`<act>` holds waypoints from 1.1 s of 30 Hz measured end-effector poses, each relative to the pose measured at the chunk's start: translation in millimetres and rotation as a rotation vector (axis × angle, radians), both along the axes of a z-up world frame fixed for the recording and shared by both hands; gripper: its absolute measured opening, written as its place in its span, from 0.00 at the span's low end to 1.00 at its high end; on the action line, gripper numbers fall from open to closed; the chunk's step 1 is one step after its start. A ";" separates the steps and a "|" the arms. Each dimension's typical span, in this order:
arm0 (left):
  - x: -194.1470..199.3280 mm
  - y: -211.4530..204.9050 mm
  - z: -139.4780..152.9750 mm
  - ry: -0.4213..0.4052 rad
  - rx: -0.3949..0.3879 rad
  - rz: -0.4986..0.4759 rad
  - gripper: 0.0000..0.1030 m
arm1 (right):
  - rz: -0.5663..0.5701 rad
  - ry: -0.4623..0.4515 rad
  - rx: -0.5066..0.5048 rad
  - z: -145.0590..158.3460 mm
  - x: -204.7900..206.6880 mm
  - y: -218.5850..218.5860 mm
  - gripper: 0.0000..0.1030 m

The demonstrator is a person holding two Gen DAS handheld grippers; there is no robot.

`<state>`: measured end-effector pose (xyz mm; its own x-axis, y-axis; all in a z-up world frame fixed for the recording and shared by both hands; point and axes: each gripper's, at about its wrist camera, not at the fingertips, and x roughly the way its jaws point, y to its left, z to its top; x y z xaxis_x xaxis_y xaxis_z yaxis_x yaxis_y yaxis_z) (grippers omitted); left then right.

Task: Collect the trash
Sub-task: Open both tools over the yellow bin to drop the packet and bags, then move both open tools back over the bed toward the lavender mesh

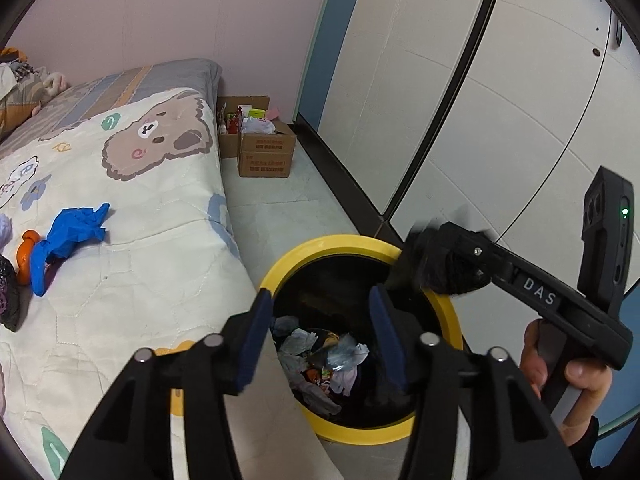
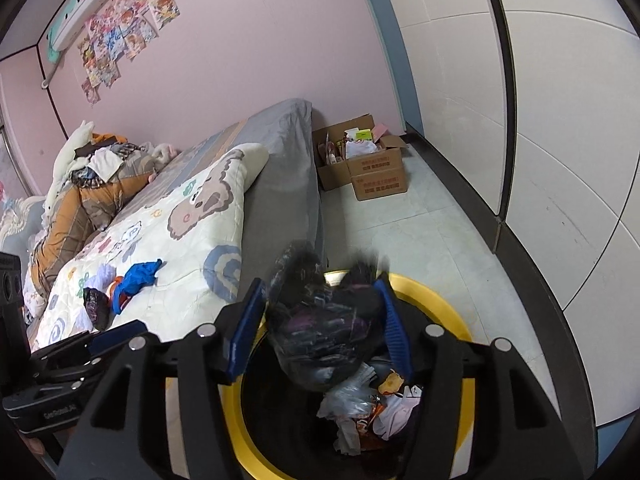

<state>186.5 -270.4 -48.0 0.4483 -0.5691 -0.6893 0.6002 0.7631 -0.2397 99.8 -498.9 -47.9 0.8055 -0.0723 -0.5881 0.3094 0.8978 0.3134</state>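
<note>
Trash of crumpled paper and wrappers (image 1: 320, 364) lies at the bottom of a yellow-rimmed bin (image 1: 344, 242) that stands on the floor against the foot-end side of the bed (image 1: 152, 208). Both grippers hang over the bin's mouth. The left gripper (image 1: 320, 332) has its blue pads (image 1: 256, 336) apart with nothing between them, only the bin's contents showing through the gap. The right gripper (image 2: 320, 320) reaches in from the bin's far rim; a crumpled black plastic bag (image 2: 324, 332) sits between its pads (image 2: 394, 328), blurred, and whether the pads press on it or stand clear of it I cannot tell. A hand (image 1: 568, 372) grasps the right gripper's handle.

More litter remains on the quilt near the bed's side edge: a blue glove (image 1: 64, 240), touching an orange piece (image 1: 26, 256), and a dark crumpled wrapper (image 2: 96, 304) just beside them. Open cardboard boxes (image 1: 260, 140) stand on the floor at the wall, well apart from the bin.
</note>
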 end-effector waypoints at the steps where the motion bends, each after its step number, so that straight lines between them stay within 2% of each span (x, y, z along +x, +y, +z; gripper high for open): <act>1: -0.8 2.1 1.5 -0.003 -0.003 0.003 0.50 | -0.003 -0.001 -0.001 0.8 -1.2 -0.6 0.54; 3: -1.0 7.5 4.6 -0.010 -0.010 0.009 0.58 | -0.007 -0.003 -0.005 2.3 -2.7 -0.8 0.55; 9: 3.0 29.9 11.6 -0.040 -0.023 0.058 0.68 | -0.002 -0.018 -0.011 5.6 -3.9 4.4 0.57; 23: 20.2 94.2 21.8 -0.060 -0.032 0.165 0.73 | 0.098 -0.033 -0.054 23.5 14.9 51.5 0.57; 33: 32.4 160.1 32.4 -0.090 -0.036 0.269 0.78 | 0.215 -0.034 -0.108 35.6 45.6 114.4 0.57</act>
<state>219.0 -110.3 -15.6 0.6452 -0.4447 -0.6212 0.3976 0.8898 -0.2240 145.4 -384.5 -12.3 0.8283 0.0419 -0.5587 0.0987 0.9707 0.2191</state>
